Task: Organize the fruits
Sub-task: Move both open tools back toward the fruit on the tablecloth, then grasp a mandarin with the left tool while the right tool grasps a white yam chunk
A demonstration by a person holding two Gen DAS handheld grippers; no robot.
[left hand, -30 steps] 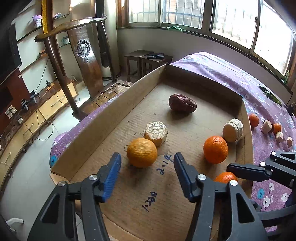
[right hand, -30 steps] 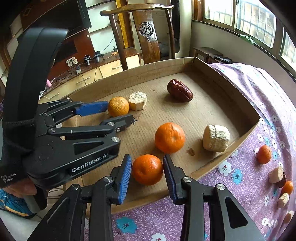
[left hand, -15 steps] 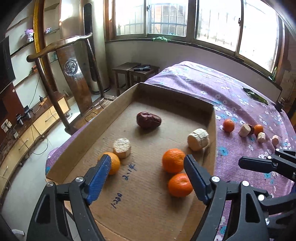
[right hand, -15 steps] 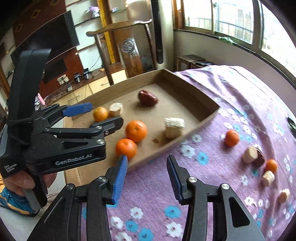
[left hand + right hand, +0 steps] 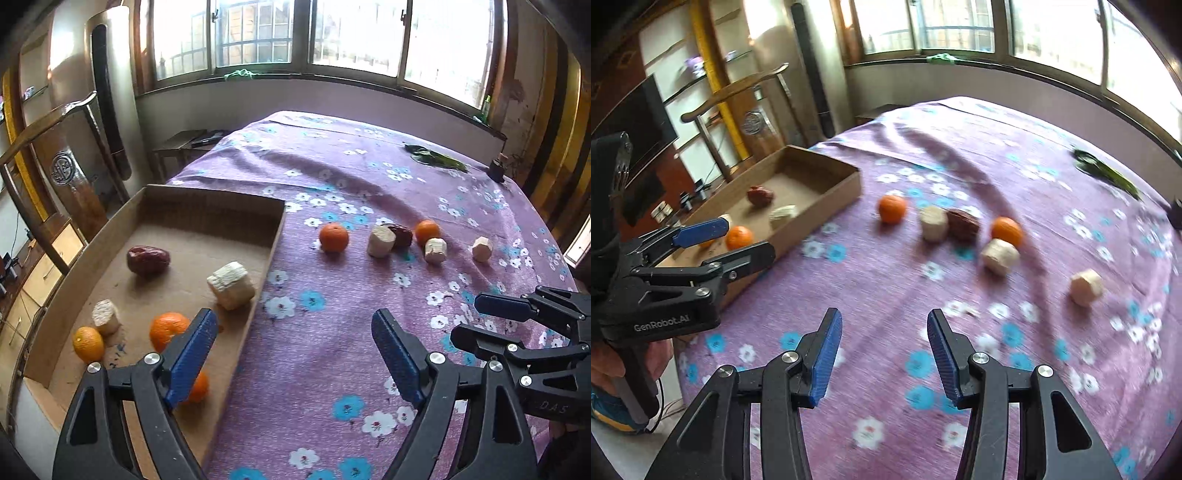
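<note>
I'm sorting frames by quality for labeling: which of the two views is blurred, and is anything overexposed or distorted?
Right wrist view: motion blur smears the tablecloth flowers and the loose fruit, such as the orange; its own right gripper looks sharp. Left wrist view: crisp, cardboard box and contents clear. Both views: windows blown out white, fisheye bending straight edges, dark corners.
</note>
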